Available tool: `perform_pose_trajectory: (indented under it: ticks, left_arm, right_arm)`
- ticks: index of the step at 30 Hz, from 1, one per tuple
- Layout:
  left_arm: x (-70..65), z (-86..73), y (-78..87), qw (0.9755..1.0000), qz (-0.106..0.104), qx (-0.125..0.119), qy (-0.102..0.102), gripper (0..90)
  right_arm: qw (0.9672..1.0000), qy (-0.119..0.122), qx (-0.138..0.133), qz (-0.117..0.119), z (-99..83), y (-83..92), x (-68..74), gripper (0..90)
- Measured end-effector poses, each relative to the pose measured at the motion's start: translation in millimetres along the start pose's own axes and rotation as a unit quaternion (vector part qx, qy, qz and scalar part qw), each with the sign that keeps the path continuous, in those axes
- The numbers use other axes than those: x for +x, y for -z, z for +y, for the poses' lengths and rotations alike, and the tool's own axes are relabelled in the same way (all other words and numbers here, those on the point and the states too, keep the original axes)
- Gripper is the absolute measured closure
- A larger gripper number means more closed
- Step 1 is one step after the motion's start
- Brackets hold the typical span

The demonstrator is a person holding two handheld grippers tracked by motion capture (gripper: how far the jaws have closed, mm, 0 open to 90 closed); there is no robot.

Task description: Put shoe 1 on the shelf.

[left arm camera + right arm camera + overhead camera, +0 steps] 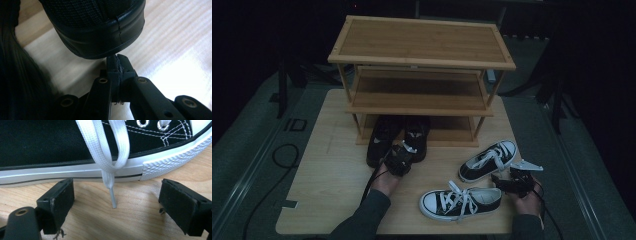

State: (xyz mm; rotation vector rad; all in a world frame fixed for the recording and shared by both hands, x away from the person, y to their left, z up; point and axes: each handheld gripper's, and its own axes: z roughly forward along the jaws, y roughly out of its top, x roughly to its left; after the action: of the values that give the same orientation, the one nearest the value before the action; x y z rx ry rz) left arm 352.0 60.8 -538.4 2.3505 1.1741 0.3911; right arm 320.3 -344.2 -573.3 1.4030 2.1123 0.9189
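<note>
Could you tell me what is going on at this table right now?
A person works with two handheld grippers at a wooden table bearing a three-tier shoe rack. The left gripper, jaws shut with nothing between them, sits at the heel of a black shoe by the rack's bottom shelf. The right gripper is open, facing the side of a black-and-white sneaker, its lace tip hanging between the jaws.

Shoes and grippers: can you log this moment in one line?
left gripper: shut, at black shoe heel | right gripper: open, facing sneaker
</note>
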Motion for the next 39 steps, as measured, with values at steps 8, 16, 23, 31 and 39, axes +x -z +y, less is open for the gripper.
perform_pose_trajectory:
  ticks: [8,16,23,31,39]
  left_arm:
    - [0.3,18.8,-12.5,1.0000,0.003,-0.001,0.003,89.1]
    - [8.7,31.0,-22.0,0.9997,0.016,0.002,0.019,89.1]
    - [12.8,36.4,-27.1,0.9996,0.017,0.003,0.024,89.2]
    - [12.9,28.7,-19.4,0.9996,0.017,-0.004,0.020,88.7]
    - [15.0,16.1,-10.4,0.9997,0.013,-0.006,0.017,88.4]
  right_arm:
    - [1.0000,0.000,0.000,0.000,0.1,-0.1,0.0,13.1]
    - [1.0000,0.000,0.000,0.001,0.1,-0.1,0.0,13.1]
    - [1.0000,0.000,0.000,0.001,0.1,-0.1,0.0,13.1]
    - [1.0000,0.001,0.000,0.001,0.1,-0.1,0.0,13.0]
    - [1.0000,0.001,0.000,0.001,0.2,-0.2,0.0,13.0]
